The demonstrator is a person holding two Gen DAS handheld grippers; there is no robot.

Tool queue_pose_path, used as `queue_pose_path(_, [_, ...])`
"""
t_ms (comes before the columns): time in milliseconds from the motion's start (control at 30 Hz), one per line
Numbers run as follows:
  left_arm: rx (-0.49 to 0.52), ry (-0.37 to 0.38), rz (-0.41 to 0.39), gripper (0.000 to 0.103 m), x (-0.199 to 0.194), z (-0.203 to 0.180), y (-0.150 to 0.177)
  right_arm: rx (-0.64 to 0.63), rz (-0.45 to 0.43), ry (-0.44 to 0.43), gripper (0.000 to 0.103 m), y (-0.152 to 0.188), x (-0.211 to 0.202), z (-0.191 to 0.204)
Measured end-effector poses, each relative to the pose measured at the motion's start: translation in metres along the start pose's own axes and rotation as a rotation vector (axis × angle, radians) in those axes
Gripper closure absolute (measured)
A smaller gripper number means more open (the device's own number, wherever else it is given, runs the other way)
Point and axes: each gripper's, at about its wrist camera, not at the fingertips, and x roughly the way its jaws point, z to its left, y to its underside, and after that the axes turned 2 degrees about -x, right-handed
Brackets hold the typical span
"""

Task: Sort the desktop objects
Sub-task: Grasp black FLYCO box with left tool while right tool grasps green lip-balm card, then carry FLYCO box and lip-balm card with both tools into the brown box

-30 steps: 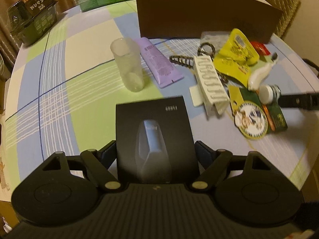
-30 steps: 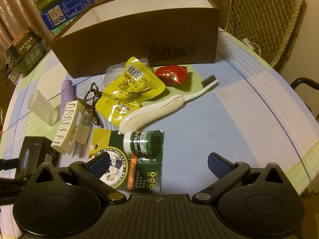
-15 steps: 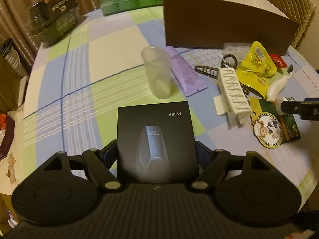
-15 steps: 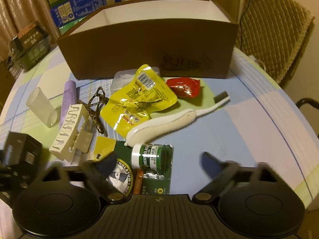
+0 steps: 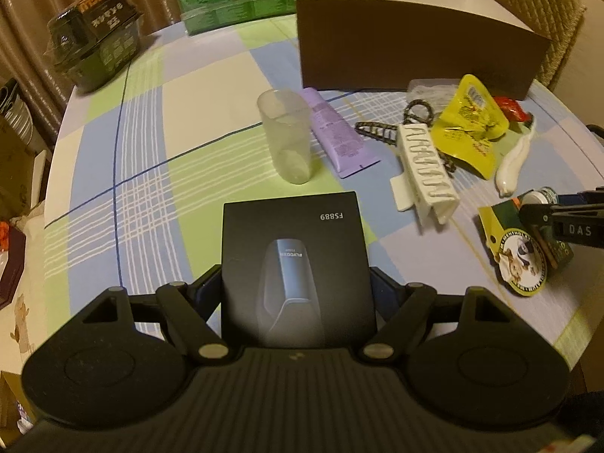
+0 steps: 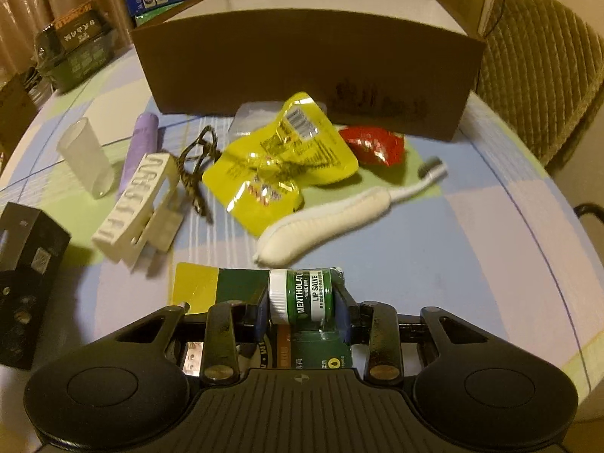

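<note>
My left gripper (image 5: 296, 290) is shut on a black product box (image 5: 294, 264) and holds it above the table; the box also shows at the left of the right wrist view (image 6: 26, 264). My right gripper (image 6: 302, 315) is shut on a green lip salve jar (image 6: 302, 296) on its green blister card (image 6: 226, 287). In the left wrist view the right gripper (image 5: 558, 219) sits over that card (image 5: 517, 264). A brown cardboard box (image 6: 302, 68) stands open at the back.
On the checked tablecloth lie a clear cup (image 5: 287, 136), a purple tube (image 5: 336, 132), a white hair claw (image 6: 139, 204), a yellow pouch (image 6: 279, 166), a red packet (image 6: 373, 145), a white toothbrush (image 6: 339, 215) and a dark cord (image 6: 196, 173). A wicker chair (image 6: 540, 75) stands right.
My right gripper has moved down and forward and closed on the lip salve jar. My left gripper has lifted the black box higher and drawn back.
</note>
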Motion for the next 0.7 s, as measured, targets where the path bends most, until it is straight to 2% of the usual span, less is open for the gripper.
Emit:
queue_pose_path(300, [0.034,0.044,-0.064,0.026,-0.026,-0.013,-0.017,0.041,-0.050,-0.035,0.071,-0.001,-0.046,-0.016])
queue_pose_path(500, [0.047,0.074,-0.143,0.026,-0.046,-0.025,-0.044,0.021,-0.115,-0.036,0.071,-0.014,-0.072,-0.020])
queue_pose_path(700, [0.051,0.105,-0.197,0.026,-0.049,-0.042,-0.078,0.000,-0.169,-0.031,0.071,-0.040,-0.079,-0.030])
